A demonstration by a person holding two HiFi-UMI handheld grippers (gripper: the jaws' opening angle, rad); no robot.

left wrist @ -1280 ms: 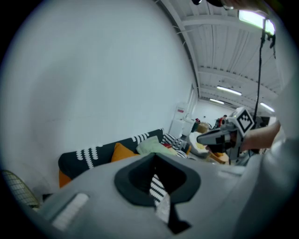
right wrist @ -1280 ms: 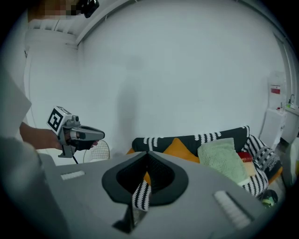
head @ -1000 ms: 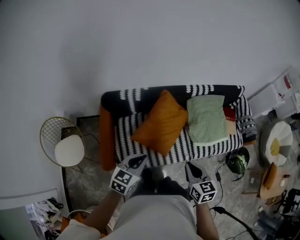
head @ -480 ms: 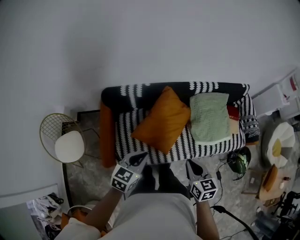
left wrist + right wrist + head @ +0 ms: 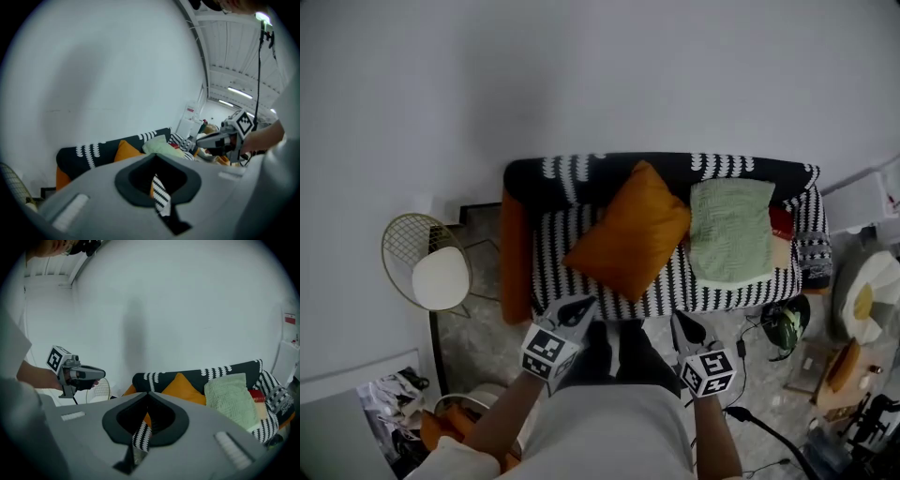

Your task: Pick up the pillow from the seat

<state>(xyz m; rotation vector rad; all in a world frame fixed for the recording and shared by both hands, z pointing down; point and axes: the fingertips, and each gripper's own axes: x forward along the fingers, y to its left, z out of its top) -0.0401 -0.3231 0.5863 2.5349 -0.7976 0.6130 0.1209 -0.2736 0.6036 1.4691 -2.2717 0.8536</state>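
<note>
Just short of the sofa [image 5: 666,289], the left gripper [image 5: 576,307] and right gripper [image 5: 682,325] hung clenched and empty, apart from the orange pillow [image 5: 628,239].

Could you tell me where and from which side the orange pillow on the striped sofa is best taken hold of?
Probably at its lower corner, coming from the front of the sofa. The orange pillow sits turned like a diamond, propped against the backrest, so that thin corner points toward the left gripper and right gripper. Both are shut and must open first.
</note>
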